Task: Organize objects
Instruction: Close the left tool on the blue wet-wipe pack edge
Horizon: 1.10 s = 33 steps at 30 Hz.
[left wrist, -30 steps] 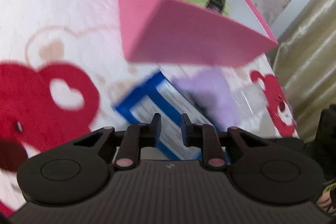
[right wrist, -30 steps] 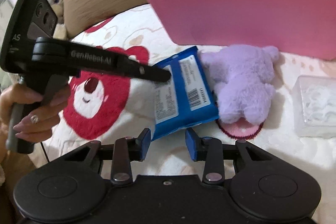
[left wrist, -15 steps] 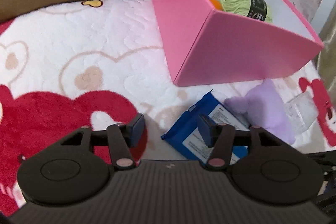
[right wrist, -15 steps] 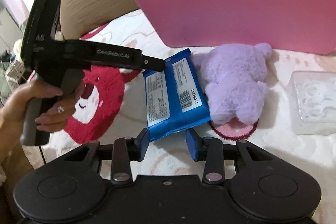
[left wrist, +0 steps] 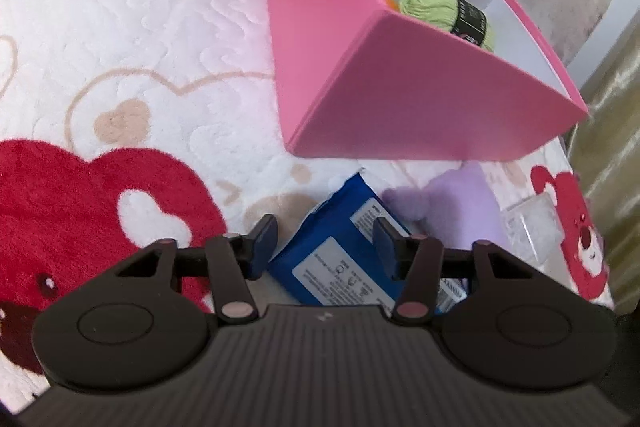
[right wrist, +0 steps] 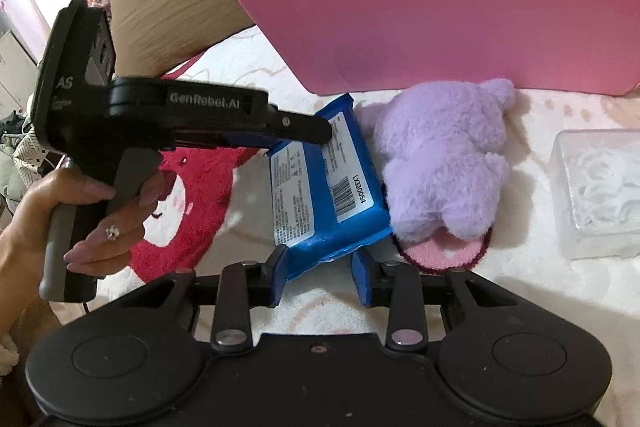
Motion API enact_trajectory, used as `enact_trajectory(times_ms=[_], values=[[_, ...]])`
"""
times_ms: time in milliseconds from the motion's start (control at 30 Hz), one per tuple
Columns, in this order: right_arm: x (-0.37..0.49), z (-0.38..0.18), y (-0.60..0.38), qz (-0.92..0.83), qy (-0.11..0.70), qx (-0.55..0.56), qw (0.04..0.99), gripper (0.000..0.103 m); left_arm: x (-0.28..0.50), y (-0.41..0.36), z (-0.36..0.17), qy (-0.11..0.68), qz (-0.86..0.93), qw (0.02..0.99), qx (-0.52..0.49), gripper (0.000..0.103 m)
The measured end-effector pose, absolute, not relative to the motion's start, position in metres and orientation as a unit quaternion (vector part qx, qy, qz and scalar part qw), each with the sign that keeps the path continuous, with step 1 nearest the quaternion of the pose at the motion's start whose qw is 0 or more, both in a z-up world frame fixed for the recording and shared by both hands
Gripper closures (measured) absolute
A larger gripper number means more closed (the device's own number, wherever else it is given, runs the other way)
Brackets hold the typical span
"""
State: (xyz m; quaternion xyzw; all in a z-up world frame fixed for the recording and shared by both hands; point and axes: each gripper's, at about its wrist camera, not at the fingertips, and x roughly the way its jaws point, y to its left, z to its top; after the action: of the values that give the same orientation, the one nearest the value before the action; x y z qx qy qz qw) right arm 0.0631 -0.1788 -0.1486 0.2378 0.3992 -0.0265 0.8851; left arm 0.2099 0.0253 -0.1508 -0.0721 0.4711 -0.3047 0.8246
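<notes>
I'm holding my left gripper (left wrist: 325, 241) wide open over the blue packet (right wrist: 320, 183), which is lying on the blanket (left wrist: 180, 67) beside the purple plush (right wrist: 440, 155), near the pink box (left wrist: 400, 95). My right gripper (right wrist: 320, 277) is hovering open at the packet's near edge, gripping nothing.

Left gripper (right wrist: 326, 131): "GenRobot.AI", "AS"; blue packet (right wrist: 324, 187): "LX32054"

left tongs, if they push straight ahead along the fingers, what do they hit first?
Most likely the blue packet: it lies between and just ahead of the open left tongs. Beyond it stands the pink box. Height above the packet is unclear.
</notes>
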Motion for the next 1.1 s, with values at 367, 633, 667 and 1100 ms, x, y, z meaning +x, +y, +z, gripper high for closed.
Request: enact_trajectory(times_ms=[367,633,667,1100], values=[[0.042,-0.131,-0.168,-0.033,0.459,0.175,0.87,0.057,0.151,0.023,-0.14,0.521,-0.322,0.788,-0.065,0.06],[0.025,-0.128,-0.187,-0.064,0.478,0.194,0.854,0.047,0.125,0.012,-0.151,0.552,-0.298,0.775,-0.073,0.061],[0.023,-0.128,-0.19,-0.06,0.473,0.202,0.855,0.047,0.125,0.012,-0.153,0.551,-0.295,0.777,-0.078,0.061],[0.028,-0.139,-0.202,-0.077,0.466,0.24,0.848,0.067,0.117,-0.005,-0.146,0.551,-0.26,0.79,-0.064,0.071]])
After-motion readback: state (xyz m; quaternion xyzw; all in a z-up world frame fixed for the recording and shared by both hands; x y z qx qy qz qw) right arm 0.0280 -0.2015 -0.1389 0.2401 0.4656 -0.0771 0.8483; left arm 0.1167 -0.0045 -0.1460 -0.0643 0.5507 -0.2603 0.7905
